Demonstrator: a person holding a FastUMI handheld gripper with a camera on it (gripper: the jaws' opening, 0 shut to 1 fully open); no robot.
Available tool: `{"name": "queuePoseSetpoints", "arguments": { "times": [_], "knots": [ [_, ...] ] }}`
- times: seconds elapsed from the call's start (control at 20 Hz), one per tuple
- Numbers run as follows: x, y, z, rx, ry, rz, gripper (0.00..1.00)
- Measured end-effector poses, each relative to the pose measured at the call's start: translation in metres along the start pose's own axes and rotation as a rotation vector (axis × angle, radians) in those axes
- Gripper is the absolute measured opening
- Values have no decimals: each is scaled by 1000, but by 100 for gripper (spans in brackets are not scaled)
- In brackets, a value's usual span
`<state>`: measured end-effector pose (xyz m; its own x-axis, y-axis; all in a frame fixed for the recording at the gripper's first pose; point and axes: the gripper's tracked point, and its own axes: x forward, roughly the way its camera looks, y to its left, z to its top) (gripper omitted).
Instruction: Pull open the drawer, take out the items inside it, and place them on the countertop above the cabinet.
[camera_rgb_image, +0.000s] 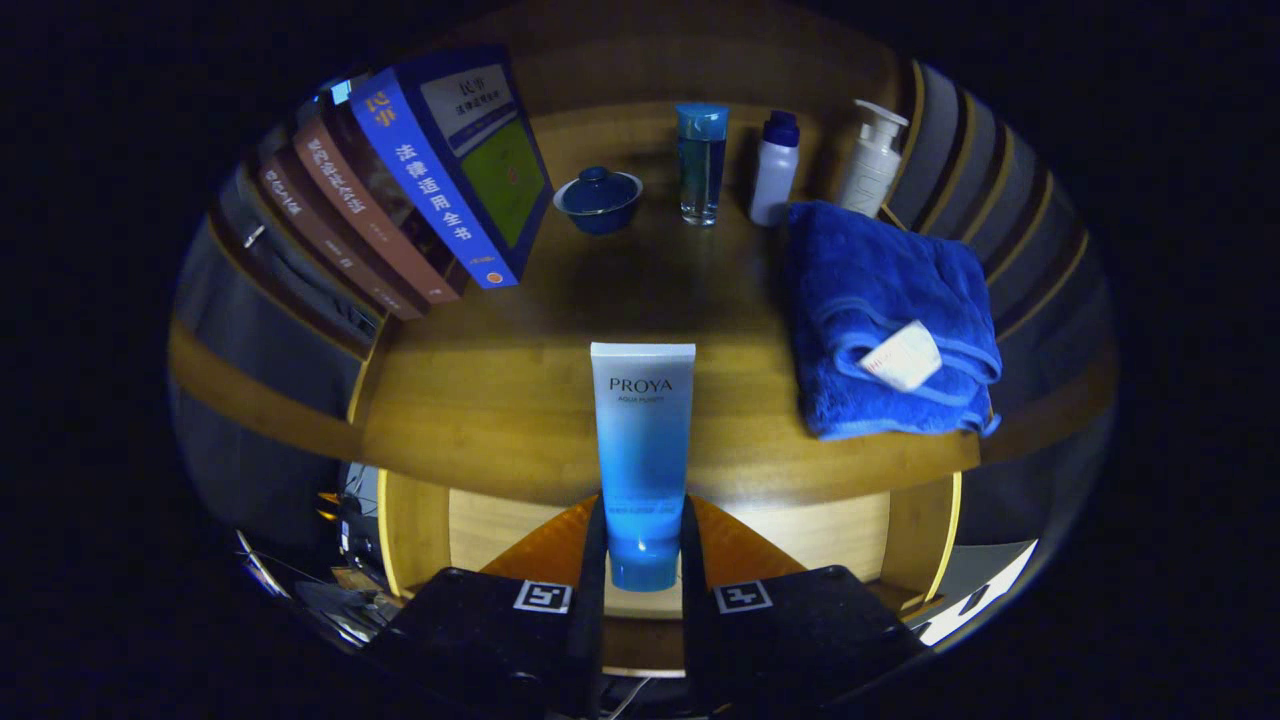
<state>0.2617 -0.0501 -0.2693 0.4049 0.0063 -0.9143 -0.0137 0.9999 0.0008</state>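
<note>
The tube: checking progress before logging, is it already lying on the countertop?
No, the tube stands upright, clamped between the tool fingers above the open drawer.

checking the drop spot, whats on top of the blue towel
A small white tag lies on the folded blue towel. The gripper grips the blue tube. Whatever is under the towel is covered.

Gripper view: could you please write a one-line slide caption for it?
Gripper shut on a blue tube, held upright over the open drawer, before the wooden countertop.
</note>
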Motion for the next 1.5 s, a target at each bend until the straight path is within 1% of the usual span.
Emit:
{"name": "queuePoseSetpoints", "arguments": {
  "times": [0.2, 0.25, 0.35, 0.4, 0.45, 0.55, 0.8, 0.95, 1.05, 1.2, 1.3, 1.5],
  "knots": [
    [33, -5, 11, -10, 39, -67, 37],
    [33, -4, 19, 4, 30, -62, 37],
    [41, -6, 22, 3, 32, -82, 37],
    [38, -11, 22, -5, 36, -96, 39],
    [39, -9, 23, -10, 40, -93, 41],
    [41, -10, 25, -10, 38, -90, 47],
    [31, -18, 31, -28, -20, -113, 74],
    [13, -13, 36, -31, -97, -91, 90],
    [-4, -6, 37, -7, -163, -52, 100],
    [-37, 1, 32, -10, -261, -6, 100],
    [-58, 0, 29, -16, -342, 7, 100],
    [-109, -5, 17, 29, -526, 39, 100]
  ]
}}
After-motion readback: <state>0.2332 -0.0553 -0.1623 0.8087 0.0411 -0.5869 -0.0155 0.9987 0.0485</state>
